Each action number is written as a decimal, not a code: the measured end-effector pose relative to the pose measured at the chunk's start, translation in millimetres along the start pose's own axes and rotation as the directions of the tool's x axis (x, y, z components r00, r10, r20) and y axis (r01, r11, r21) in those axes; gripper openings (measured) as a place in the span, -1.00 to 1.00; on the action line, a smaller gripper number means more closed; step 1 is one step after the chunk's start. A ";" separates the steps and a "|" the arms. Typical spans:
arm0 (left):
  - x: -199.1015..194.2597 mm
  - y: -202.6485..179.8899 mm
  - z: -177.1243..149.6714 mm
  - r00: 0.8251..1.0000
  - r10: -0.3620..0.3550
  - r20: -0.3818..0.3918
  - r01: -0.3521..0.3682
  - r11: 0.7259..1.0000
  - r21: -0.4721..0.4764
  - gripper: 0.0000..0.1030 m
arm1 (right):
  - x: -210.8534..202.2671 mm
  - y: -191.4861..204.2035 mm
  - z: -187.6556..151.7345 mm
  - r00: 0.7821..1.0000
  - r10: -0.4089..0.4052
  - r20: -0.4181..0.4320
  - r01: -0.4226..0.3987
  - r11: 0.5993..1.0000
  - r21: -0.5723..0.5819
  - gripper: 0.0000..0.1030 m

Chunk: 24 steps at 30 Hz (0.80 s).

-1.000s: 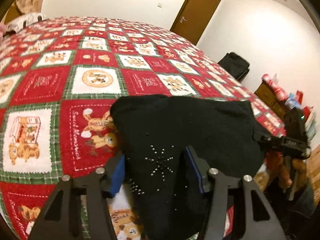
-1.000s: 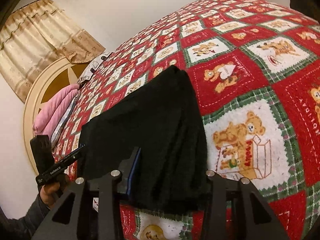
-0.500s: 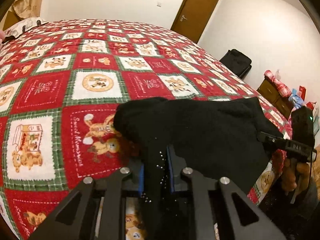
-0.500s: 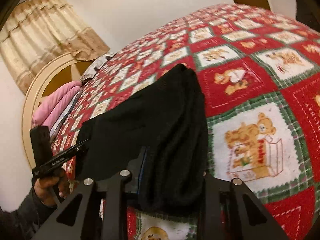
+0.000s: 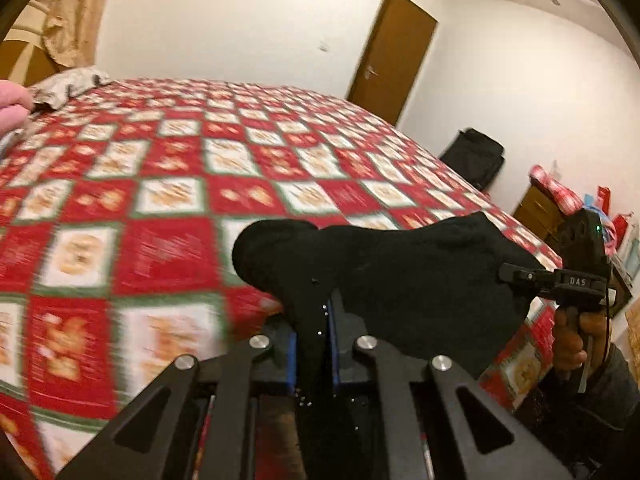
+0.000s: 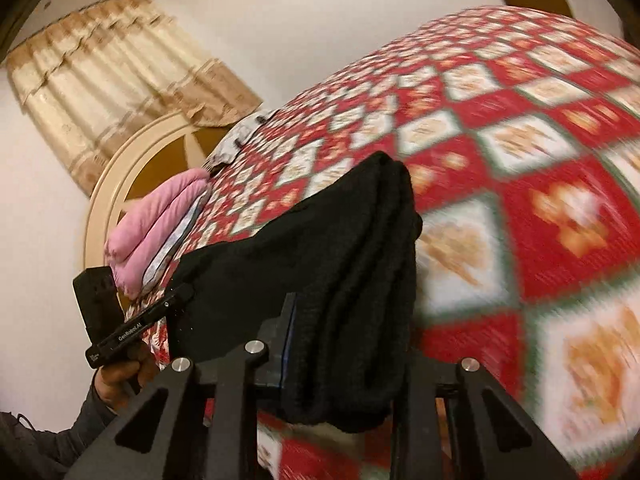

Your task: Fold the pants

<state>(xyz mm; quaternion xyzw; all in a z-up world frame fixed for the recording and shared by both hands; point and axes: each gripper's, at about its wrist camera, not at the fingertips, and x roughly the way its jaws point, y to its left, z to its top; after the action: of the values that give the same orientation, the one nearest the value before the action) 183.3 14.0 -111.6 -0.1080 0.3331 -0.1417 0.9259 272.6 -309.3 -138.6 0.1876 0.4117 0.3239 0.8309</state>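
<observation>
Black pants (image 5: 400,280), folded thick, near edge raised off red quilt (image 5: 160,184).

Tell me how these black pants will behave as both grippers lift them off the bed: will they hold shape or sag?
Probably sag: the black pants already drape limply between the left gripper and right gripper. They look thick and knitted, so likely fairly heavy but not slippery. The left jaws are closing on bunched cloth, so that grip seems secure.
</observation>
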 end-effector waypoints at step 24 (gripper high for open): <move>-25.3 212.2 13.3 0.939 0.343 -0.032 -0.343 0.918 -0.201 -0.57 | 290.0 136.1 110.1 0.948 0.089 -0.305 -0.139 0.979 -0.149 -0.48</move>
<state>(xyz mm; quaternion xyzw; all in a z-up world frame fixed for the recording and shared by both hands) 213.7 222.7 -149.2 -0.1425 0.3577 0.0577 0.9211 439.9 -15.5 -158.0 0.0895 0.4911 0.4295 0.7526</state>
